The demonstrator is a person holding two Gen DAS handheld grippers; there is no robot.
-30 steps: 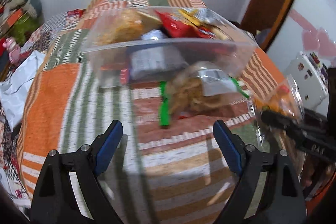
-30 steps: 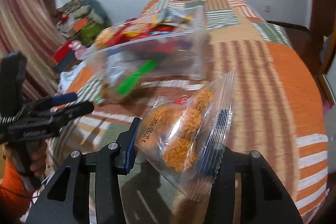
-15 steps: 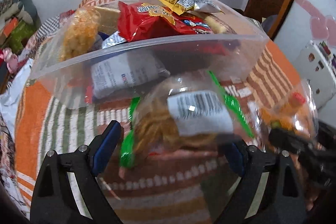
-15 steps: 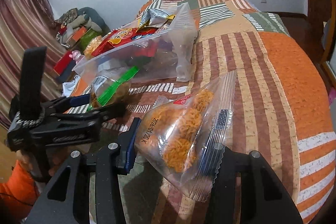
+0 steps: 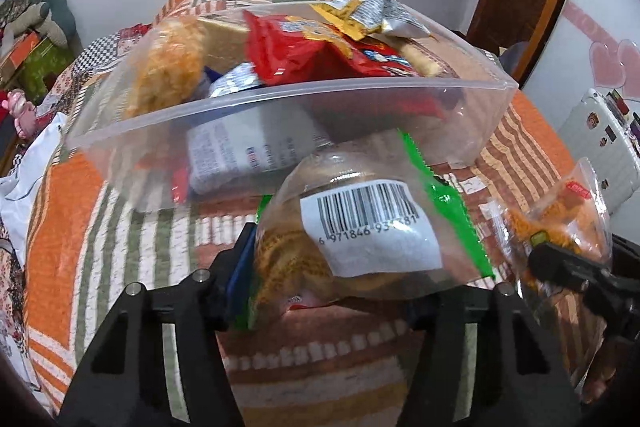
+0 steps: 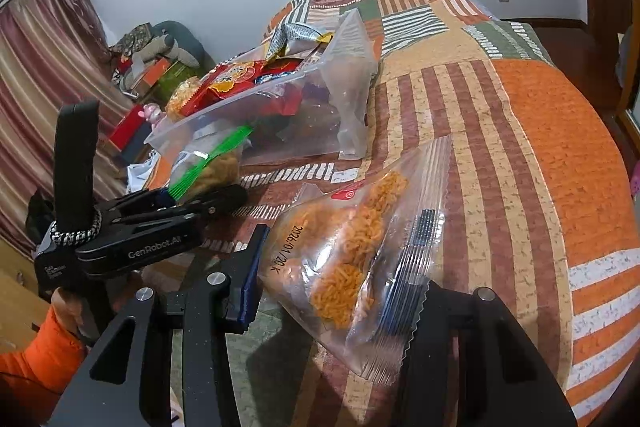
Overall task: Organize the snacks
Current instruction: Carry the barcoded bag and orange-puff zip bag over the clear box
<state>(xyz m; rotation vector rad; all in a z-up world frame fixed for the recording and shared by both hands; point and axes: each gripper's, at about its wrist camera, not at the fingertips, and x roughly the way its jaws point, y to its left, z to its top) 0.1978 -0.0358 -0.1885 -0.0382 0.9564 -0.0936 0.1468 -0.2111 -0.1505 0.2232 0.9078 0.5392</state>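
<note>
Both tongs clamped, left tongs barcode bag; right tongs noodle bag

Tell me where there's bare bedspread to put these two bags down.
Free: the wide orange and striped bedspread right of the bin, and the strip in front of it, below the left hand-held gripper. Crowded: the bin, heaped with snacks, and the bed's left edge by the white cloth.

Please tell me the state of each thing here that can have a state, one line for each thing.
Left gripper: shut on green-edged snack bag.
Right gripper: shut on orange noodle-snack bag.
Green-edged snack bag: sealed, held in front of the bin.
Orange noodle-snack bag: sealed, held above the bedspread.
Clear plastic bin: lidless, heaped with snack packets.
</note>
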